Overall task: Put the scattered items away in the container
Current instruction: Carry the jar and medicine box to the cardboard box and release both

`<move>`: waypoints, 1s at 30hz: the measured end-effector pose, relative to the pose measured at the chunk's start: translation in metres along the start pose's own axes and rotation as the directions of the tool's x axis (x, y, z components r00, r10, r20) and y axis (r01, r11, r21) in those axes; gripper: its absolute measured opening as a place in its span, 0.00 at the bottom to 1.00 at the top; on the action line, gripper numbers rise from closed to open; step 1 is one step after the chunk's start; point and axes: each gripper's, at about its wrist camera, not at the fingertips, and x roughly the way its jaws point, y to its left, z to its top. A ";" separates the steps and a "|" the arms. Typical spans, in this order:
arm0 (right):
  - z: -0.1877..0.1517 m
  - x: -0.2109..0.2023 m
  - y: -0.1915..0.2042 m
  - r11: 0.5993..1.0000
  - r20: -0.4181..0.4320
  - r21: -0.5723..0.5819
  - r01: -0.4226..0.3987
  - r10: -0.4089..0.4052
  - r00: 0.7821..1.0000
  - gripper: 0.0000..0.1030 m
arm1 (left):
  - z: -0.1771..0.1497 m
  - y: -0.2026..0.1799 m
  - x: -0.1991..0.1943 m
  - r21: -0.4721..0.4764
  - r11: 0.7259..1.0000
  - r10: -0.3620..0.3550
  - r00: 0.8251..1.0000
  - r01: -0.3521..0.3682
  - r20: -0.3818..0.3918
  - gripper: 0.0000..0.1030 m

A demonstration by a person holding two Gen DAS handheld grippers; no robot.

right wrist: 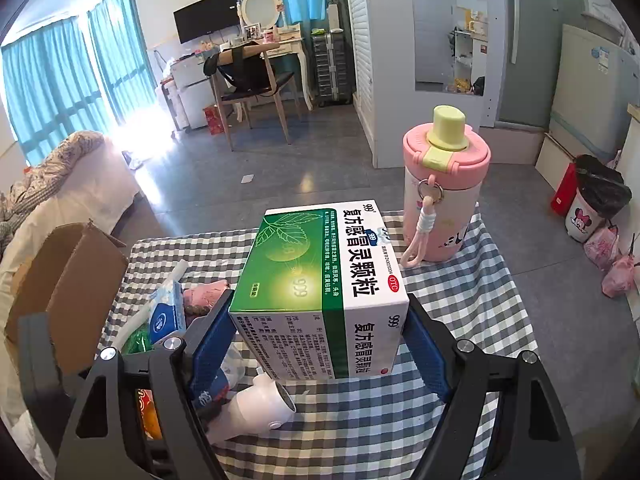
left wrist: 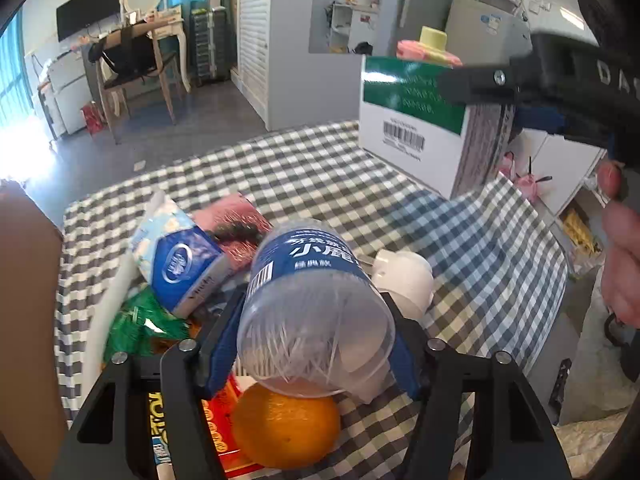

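A clear toothpick jar (left wrist: 316, 280) with a blue label lies tilted on a pile, its bottom towards me, over an orange (left wrist: 286, 428). My left gripper (left wrist: 316, 296) is open around it, with a blue pad close beside each side of the jar. My right gripper (right wrist: 320, 300) is shut on a green and white medicine box (right wrist: 320, 280), both pads flat against its sides. The open cardboard box (right wrist: 68, 280) stands at the table's left edge. In the left wrist view the medicine box (left wrist: 412, 120) shows at the far right.
Around the jar lie a tissue pack (left wrist: 180, 264), a pink pouch (left wrist: 240, 224), a green packet (left wrist: 140, 324), red snack packets (left wrist: 224, 432) and a small white hair dryer (right wrist: 256, 404). A pink bottle (right wrist: 444, 200) stands at the far right corner of the checked table (right wrist: 460, 320).
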 end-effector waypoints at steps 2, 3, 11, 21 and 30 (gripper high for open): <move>0.000 -0.001 0.001 1.000 0.002 -0.002 -0.001 0.001 1.000 0.77 | 0.001 0.002 -0.007 -0.001 1.000 0.022 1.000 -0.022 0.020 0.61; -0.001 -0.002 0.003 1.000 0.003 -0.006 -0.003 0.003 1.000 0.77 | 0.002 0.003 -0.012 -0.001 0.999 0.038 0.999 -0.038 0.032 0.61; -0.001 -0.016 0.034 0.997 0.019 -0.072 -0.033 0.035 0.999 0.77 | 0.009 0.027 -0.065 -0.039 0.988 0.156 0.975 -0.152 0.158 0.61; 0.002 -0.041 0.135 0.955 0.049 -0.270 -0.125 0.144 0.988 0.77 | -0.003 0.088 -0.163 -0.204 0.922 0.379 0.870 -0.328 0.315 0.61; -0.006 -0.042 0.263 0.846 0.018 -0.467 -0.257 0.300 0.954 0.77 | -0.057 0.174 -0.210 -0.393 0.794 0.574 0.785 -0.465 0.231 0.61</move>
